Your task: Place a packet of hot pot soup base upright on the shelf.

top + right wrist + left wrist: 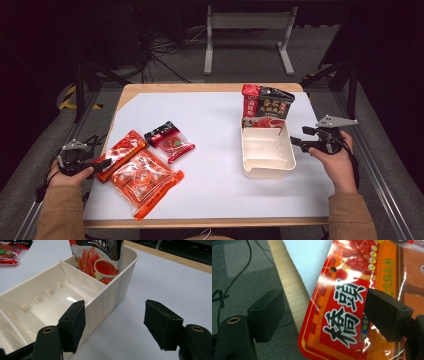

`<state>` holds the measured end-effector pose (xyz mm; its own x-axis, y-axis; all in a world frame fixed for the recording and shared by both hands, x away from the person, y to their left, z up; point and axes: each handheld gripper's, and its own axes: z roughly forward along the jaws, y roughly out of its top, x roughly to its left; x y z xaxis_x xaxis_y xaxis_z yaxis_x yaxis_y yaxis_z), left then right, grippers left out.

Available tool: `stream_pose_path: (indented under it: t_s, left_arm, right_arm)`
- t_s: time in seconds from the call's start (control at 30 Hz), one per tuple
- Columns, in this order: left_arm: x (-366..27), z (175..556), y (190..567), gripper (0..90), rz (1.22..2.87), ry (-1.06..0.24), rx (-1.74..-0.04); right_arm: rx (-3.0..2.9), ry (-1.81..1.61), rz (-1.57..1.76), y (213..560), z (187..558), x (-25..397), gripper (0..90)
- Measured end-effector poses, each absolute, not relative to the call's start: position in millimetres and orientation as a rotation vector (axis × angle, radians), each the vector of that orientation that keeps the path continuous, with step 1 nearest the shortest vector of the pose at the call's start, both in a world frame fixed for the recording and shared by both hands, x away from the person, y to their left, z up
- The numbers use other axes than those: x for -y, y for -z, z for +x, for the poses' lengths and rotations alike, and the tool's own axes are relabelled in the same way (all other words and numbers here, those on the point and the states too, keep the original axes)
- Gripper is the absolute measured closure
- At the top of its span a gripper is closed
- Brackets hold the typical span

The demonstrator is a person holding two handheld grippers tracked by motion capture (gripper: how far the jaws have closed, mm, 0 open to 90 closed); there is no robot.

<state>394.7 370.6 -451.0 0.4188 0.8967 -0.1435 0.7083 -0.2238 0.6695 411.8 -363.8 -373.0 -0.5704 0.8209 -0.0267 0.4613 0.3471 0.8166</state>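
Holding both grippers at the near edge of the counter (210,120), I log the items from my side outward.

Left gripper (95,165): fingers (265,315) spread wide, nothing clamped. In the left gripper view they straddle the corner of the red packet (347,315), which overhangs the counter's wooden left edge; one finger is off the counter, the other above the packet. I cannot tell whether either touches the wrapper.

Right gripper (300,142): fingers (75,325) wide apart, holding nothing. One sits just beside the outer wall of the cream bin (267,167), the other over bare white counter.

Large orange packet (142,180): flat, near the front edge, overlapping the red packet's right side.

Small red-and-black sachet (170,140): flat, just beyond the orange packet.

Cream bin: right of centre, long axis running away from me, divided into compartments; the near ones hold nothing.

Black-and-red pouch (267,107): upright in the bin's farthest compartment, top rising above the rim.

Grey metal frame (247,37): on the floor beyond the counter.
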Motion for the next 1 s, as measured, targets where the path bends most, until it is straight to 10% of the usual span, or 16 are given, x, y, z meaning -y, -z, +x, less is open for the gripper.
stream_pose_path:
  t_s: [1.0]
  left_arm:
    - [-376.6,373.1,438.1,54.2,1.959,-0.219,-1.217]
  right_arm:
    - [-2.168,-1.103,1.116,373.9,412.4,363.4,31.7]
